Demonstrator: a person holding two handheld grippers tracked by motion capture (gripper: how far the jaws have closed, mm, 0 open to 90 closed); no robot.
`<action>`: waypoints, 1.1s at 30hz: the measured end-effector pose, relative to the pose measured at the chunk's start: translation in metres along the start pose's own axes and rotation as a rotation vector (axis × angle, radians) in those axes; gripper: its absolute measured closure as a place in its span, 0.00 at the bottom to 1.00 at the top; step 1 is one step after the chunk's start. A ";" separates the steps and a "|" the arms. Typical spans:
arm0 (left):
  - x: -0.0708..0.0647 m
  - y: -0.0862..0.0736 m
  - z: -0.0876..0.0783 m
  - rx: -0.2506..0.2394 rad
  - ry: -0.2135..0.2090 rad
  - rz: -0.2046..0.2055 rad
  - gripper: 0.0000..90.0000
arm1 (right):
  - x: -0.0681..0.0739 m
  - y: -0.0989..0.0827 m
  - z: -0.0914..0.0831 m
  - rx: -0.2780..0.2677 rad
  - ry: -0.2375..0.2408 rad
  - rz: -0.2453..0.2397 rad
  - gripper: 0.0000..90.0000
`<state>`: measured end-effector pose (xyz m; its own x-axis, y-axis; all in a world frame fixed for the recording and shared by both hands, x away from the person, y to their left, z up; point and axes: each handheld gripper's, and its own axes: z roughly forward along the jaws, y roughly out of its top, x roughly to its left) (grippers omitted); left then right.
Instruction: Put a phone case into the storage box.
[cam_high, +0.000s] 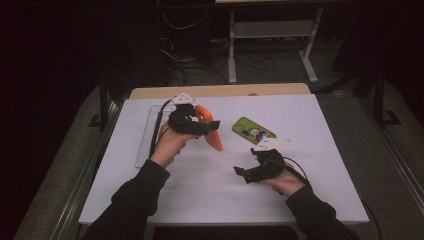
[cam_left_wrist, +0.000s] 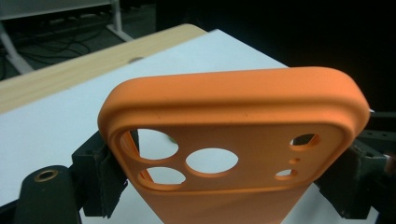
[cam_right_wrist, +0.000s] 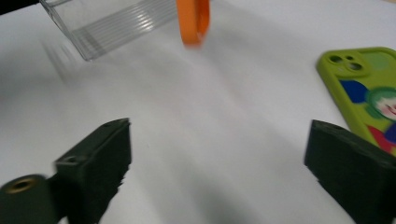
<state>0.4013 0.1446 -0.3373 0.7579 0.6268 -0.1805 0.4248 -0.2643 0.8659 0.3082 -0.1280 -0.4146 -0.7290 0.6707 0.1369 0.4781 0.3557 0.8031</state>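
Above white table (cam_high: 210, 190), left gripper (cam_high: 202, 127) clamps orange case (cam_high: 212, 131); right gripper (cam_high: 242, 172) jaws apart.

Bare table (cam_high: 210, 190) between both hands; green case (cam_high: 253, 131) (lying flat) bounds its far right.

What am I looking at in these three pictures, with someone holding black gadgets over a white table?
A person holds hand-operated tongs in each hand; each carries its own camera. The high view looks down on the white table. There, the left tongs grip an orange rubbery phone case by its sides, lifted off the table; the left gripper view shows that case close up between the jaws. The right tongs are open and hold nothing; the right gripper view looks past their spread jaws. On the table lie a green phone case with a cartoon print and a clear plastic tray.
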 end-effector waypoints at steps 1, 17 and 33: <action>0.002 0.002 -0.002 0.001 0.008 0.002 0.16 | 0.000 0.000 0.000 0.000 0.000 0.000 0.06; 0.050 0.039 -0.052 -0.052 0.173 -0.002 0.16 | -0.022 -0.043 -0.028 0.000 -0.050 -0.023 0.00; 0.099 0.045 -0.064 -0.022 0.500 -0.064 0.16 | -0.023 -0.050 -0.030 0.025 -0.061 -0.027 0.00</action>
<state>0.4639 0.2419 -0.2860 0.3984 0.9172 0.0072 0.4480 -0.2014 0.8711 0.2862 -0.1808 -0.4401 -0.7108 0.6990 0.0789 0.4712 0.3898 0.7913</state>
